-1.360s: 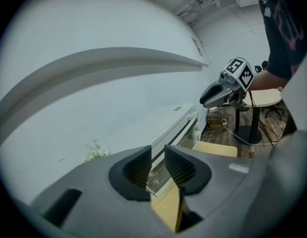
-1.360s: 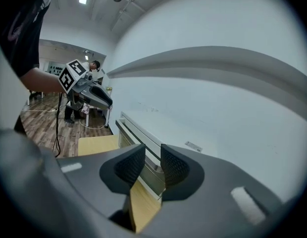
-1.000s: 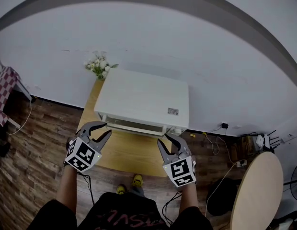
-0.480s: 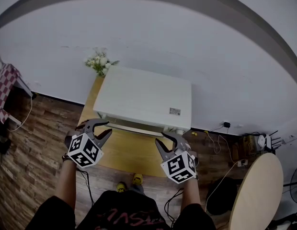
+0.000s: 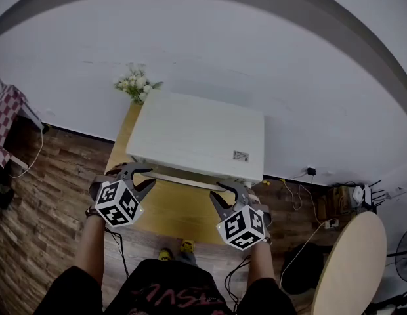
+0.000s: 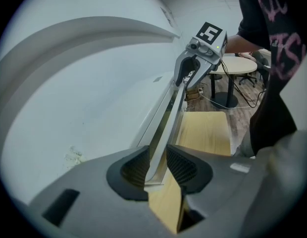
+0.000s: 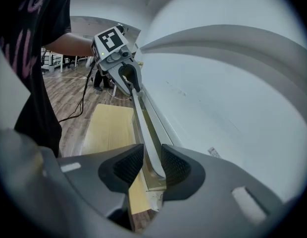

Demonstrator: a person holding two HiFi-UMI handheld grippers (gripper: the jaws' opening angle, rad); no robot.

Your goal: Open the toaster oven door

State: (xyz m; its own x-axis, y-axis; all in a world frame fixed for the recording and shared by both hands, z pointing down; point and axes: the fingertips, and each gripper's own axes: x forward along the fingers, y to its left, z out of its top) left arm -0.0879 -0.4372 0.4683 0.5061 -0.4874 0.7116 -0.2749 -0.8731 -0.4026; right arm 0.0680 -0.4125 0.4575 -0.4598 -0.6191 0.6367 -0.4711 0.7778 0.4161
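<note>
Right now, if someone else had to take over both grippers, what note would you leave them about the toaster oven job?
Left gripper: shut on the left end of the door handle.
Right gripper: shut on the handle's right end.
The toaster oven sits on the wooden table against the wall, with flowers behind its left corner.
Done: both grippers are on the handle.
Left to do: the door looks closed. Pulling the handle out and down with both grippers together seems the likely next move.
</note>
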